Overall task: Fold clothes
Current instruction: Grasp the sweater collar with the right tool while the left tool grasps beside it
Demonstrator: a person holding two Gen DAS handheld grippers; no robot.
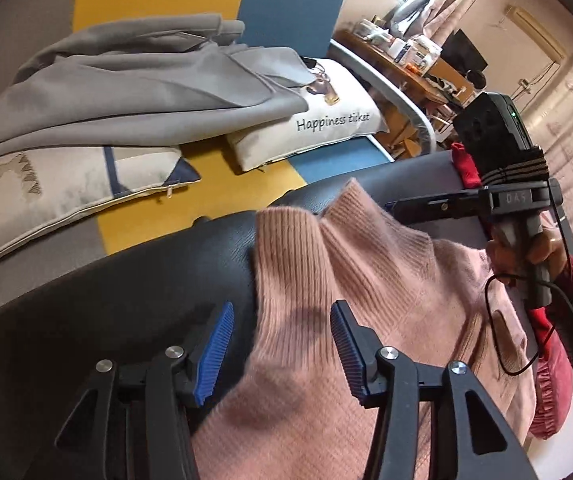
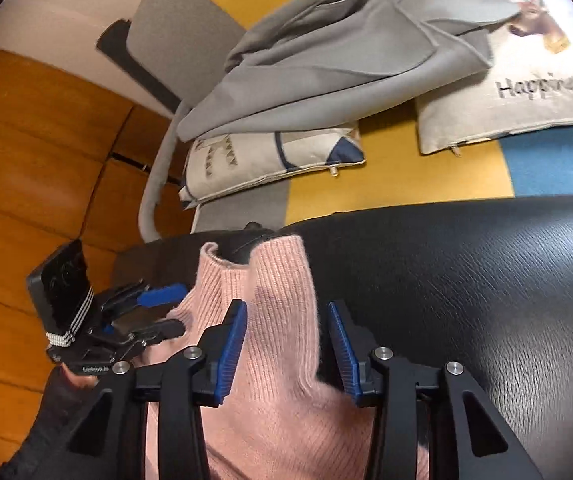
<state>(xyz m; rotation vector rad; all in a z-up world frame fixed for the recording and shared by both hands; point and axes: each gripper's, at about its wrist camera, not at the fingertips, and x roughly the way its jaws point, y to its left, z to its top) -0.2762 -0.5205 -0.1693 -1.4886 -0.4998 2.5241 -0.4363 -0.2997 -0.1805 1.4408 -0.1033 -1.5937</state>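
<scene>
Pink ribbed-knit sweater lay spread on a black leatherette surface, ribbed collar toward the far edge, body running back under both tools. Not clear from this whether it was already partly folded: the lower part is out of view in both pictures.

Left gripper hovered low over the sweater's edge on the person's left, jaws spread wide, one blue pad over bare black surface and the other over knit. So it straddled the garment edge, nothing pinched between. Likely lined up that way to catch the edge or shoulder, judging by the straddle.

Right gripper also had its jaws apart, released, sitting just behind the collar with a strip of pink knit between the pads. No sign the pads were pressing the fabric; a gap shows on both sides. It looked set to take the neck or shoulder area.

In the left wrist view the right tool's handle was held in a hand with a dark red sleeve cuff; a cable looped down onto the sweater, which could snag during a fold.

Beyond the surface: a grey garment heaped over two cushions on a yellow, blue and grey couch, one a patterned cushion, the other the "Happiness" cushion. Something red lay just beside the sweater's right edge.

Both tools at the collar end suggests the grab points were the shoulders.
</scene>
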